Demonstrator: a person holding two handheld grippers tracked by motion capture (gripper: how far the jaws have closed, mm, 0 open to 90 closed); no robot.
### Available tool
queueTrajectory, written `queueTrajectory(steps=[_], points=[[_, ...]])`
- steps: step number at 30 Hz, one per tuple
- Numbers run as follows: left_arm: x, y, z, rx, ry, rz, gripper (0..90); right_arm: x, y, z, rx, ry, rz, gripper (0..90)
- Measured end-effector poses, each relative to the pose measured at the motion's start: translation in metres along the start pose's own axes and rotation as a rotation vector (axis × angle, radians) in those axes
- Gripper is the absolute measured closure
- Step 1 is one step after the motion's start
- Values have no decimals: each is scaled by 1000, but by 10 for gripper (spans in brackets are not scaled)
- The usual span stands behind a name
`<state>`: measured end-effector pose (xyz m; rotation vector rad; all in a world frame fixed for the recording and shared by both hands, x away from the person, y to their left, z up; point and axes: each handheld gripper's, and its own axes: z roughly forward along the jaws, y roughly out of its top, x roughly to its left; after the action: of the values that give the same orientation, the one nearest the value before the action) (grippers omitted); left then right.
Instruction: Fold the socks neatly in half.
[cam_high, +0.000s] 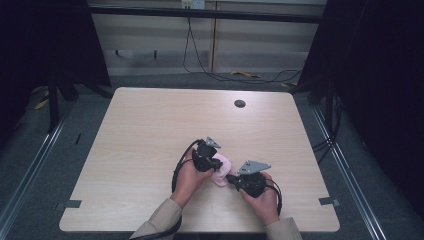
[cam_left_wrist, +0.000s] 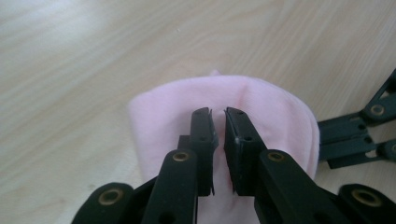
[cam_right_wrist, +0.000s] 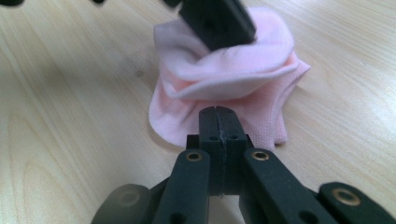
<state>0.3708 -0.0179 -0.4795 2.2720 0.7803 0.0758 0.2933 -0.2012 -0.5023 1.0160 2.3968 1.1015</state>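
Note:
A small pink cloth (cam_high: 223, 166), folded in layers, lies on the pale wooden table (cam_high: 150, 130) near its front middle. My left gripper (cam_left_wrist: 219, 113) points down onto the cloth (cam_left_wrist: 280, 109), and its jaws stand a narrow slit apart with a puckered fold of the top layer pinched between them. In the right gripper view that top layer (cam_right_wrist: 224, 74) is drawn up around the left gripper's fingers (cam_right_wrist: 217, 21). My right gripper (cam_right_wrist: 218, 112) is shut, pads pressed together. Its tips lie at the cloth's near edge; whether they hold fabric is hidden.
A round cable hole (cam_high: 240, 103) sits in the table's far right part. Black frame posts and dark curtains flank the table, and cables run along the floor behind it. The person's hands (cam_high: 187, 180) come in from the front edge.

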Motion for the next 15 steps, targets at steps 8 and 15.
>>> queueTrajectory(steps=[8, 15], points=[[-10, -3, 5, 34, -22, 44, 761, 0, 0, 0, 2, -8, -5, 900], [-14, -4, 5, 48, -13, 85, 729, -2, 1, -7, -8, -29, -9, 900]])
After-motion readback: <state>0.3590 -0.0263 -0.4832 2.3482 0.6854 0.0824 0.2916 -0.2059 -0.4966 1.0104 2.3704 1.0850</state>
